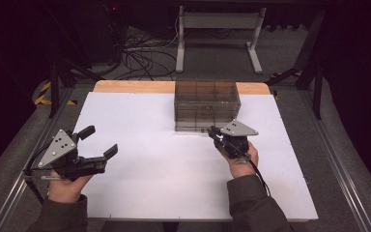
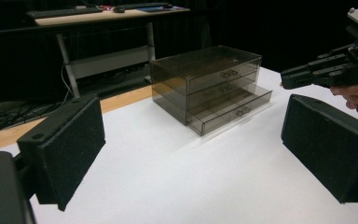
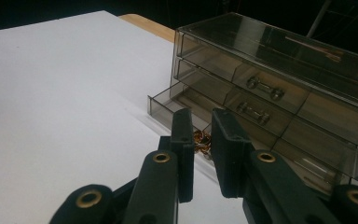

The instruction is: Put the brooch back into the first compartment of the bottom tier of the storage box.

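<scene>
In the high view, the left gripper point(image 1: 99, 141) sits at 8 o'clock on the white table point(image 1: 149, 159). Its jaws are spread wide with nothing between them, and they point toward 3 o'clock.

The smoky clear drawer unit point(image 1: 206, 104) stands at 12 o'clock, near the far edge of the table. Its bottom drawer point(image 2: 235, 111) is pulled partly out toward the person, while the two drawers above it are closed.

The right gripper point(image 1: 214, 133) is at 3 o'clock from centre, with its tips just in front of the open bottom drawer. Its jaws are pressed nearly together, leaving a narrow gap. In the right gripper view, a small copper-coloured item point(image 3: 201, 140) lies in the drawer beyond the tips; whether the jaws pinch it cannot be determined.
</scene>
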{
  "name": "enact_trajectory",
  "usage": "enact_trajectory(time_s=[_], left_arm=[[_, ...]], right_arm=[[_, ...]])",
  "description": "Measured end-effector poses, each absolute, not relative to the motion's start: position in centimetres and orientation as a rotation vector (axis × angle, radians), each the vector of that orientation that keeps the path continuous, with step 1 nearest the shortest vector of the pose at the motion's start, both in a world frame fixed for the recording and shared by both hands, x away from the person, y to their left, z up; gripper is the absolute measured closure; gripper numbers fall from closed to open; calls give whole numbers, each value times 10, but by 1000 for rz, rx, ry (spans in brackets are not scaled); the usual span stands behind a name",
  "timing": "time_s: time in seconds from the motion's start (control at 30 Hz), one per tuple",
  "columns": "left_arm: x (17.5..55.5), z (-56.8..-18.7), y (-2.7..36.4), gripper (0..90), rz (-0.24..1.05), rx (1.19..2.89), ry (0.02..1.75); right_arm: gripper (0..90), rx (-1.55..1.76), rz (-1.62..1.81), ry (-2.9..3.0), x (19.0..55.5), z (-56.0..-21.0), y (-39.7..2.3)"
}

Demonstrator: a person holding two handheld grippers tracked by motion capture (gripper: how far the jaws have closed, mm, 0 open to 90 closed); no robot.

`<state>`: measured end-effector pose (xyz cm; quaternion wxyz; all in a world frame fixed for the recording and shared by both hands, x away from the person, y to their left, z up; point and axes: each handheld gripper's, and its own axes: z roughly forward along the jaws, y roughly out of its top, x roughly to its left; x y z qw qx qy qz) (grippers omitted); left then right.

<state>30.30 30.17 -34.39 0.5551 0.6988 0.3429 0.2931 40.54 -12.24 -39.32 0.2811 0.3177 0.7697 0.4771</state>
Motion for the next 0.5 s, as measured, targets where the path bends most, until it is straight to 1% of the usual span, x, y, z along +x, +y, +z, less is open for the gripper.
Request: enact_trajectory(time_s=[0.5], left_arm=[[303,-344,303,68,694,1652,814]], right_arm=[[799,822,1266,2064,414,-385,-107]])
